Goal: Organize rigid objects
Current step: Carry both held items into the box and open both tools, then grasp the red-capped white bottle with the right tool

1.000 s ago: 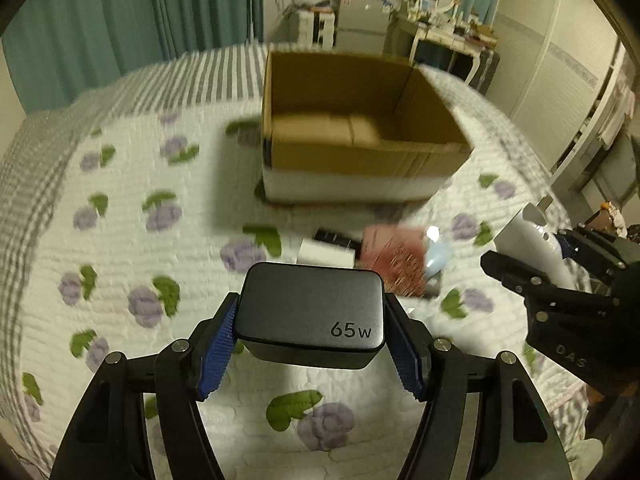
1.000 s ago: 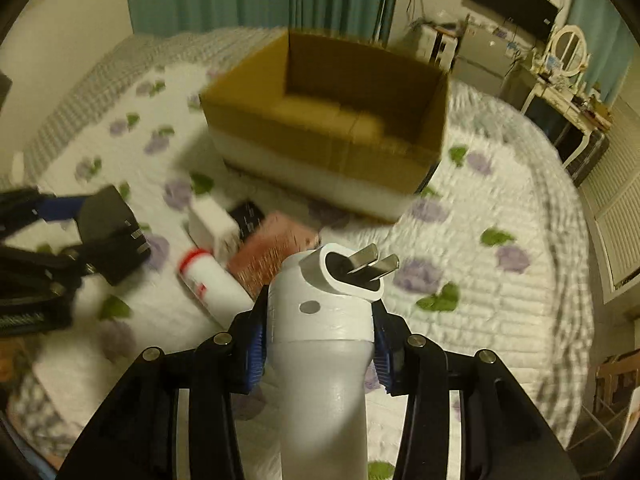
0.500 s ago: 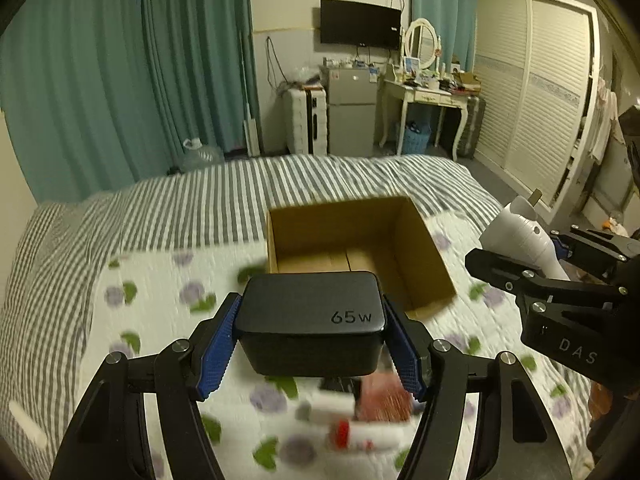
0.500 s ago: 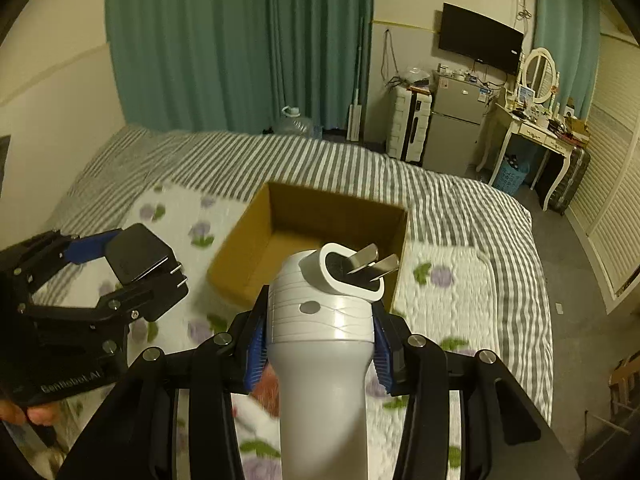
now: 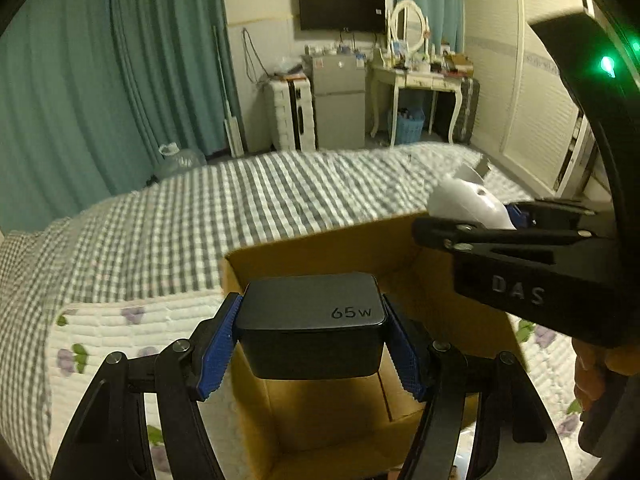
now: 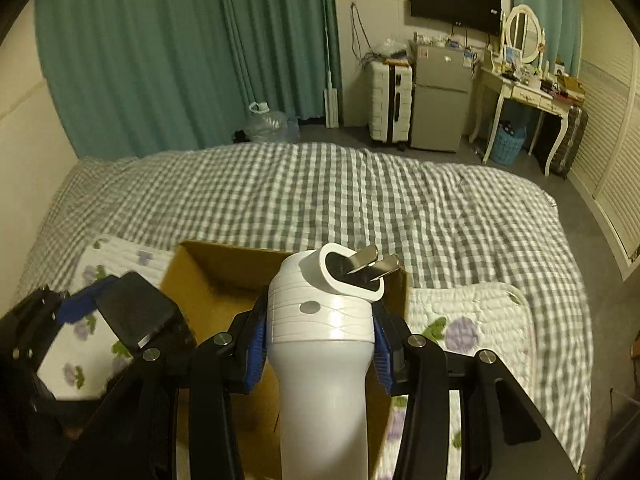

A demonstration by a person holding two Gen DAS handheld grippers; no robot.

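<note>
left gripper (image 5: 312, 344) pinches black charger (image 5: 312, 320); right gripper (image 6: 320, 344) pinches white plug device (image 6: 324, 340); both above open cardboard box (image 5: 340, 412) on bed (image 6: 360, 200)

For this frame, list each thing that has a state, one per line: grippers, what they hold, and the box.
Left gripper: shut on the black charger.
Black charger: held above the box opening.
Right gripper: shut on the white device.
White device: held upright, prongs up, over the box.
Box: open, standing on the bed.

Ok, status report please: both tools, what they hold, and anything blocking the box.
Left tool shut on black 65W charger, over cardboard box. Right tool shut on white plug-in device, over same box. Nothing seen blocking.
</note>
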